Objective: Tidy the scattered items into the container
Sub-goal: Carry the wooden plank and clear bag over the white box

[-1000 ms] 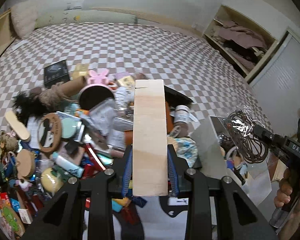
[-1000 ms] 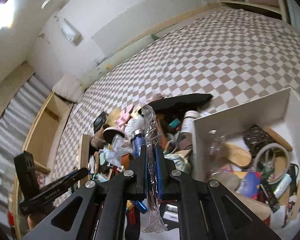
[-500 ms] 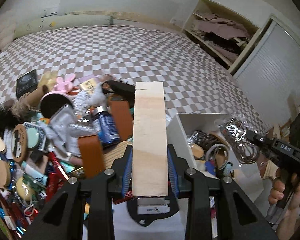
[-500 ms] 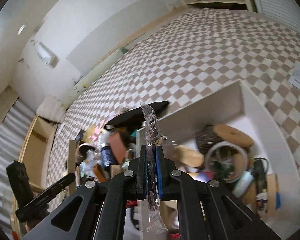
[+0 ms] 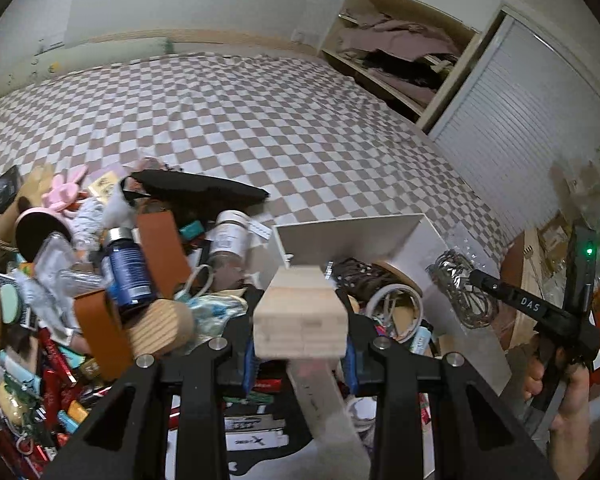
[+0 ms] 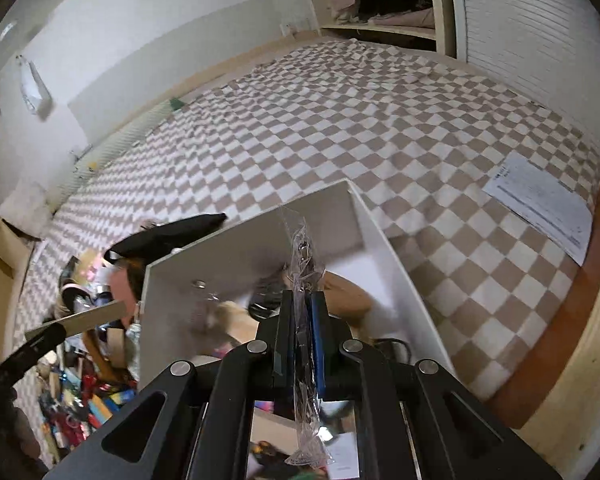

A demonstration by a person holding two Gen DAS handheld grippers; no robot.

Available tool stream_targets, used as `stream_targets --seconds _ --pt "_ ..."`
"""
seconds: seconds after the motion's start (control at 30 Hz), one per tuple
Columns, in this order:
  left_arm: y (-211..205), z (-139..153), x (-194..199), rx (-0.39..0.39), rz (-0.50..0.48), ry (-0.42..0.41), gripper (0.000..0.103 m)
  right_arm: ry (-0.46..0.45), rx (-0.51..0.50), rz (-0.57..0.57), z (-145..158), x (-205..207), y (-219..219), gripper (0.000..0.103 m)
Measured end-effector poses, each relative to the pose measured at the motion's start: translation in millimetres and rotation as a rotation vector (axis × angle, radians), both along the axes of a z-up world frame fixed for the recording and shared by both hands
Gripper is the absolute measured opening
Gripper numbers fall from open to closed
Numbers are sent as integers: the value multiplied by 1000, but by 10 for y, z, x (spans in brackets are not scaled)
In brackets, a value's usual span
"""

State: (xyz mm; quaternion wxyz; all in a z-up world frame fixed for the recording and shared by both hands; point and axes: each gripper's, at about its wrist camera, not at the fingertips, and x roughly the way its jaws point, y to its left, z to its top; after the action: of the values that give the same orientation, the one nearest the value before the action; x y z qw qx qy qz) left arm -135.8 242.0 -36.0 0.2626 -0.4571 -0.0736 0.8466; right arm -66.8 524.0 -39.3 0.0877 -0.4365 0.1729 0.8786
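The left gripper point(image 5: 300, 354) holds a long wooden block point(image 5: 301, 322) between its two blue pads, and the block points away toward the white box point(image 5: 348, 230). The box sits on a checkered cloth point(image 5: 260, 120) and has rings and other small things inside. To the left lies a big messy pile with a blue bottle point(image 5: 128, 272), a brown strap point(image 5: 100, 330) and a pink bunny toy point(image 5: 66, 190). At the right, a hand point(image 5: 560, 392) holds the right gripper point(image 5: 474, 276), pinching a clear bag of dark beads point(image 5: 462, 294) over the box
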Motion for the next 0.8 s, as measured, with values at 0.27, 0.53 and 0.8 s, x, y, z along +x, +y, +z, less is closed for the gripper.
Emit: stream_targets --seconds 0.27,0.53,0.8 --pt "362 -43 27 52 -80 -7 32 -81 75 34 -129 0 -2 8" --pt "659 -124 47 43 -116 -5 32 -119 112 81 -176 -20 -26 9" --pt "870 -284 -40 -6 -100 19 32 -159 159 155 -226 16 -129 9"
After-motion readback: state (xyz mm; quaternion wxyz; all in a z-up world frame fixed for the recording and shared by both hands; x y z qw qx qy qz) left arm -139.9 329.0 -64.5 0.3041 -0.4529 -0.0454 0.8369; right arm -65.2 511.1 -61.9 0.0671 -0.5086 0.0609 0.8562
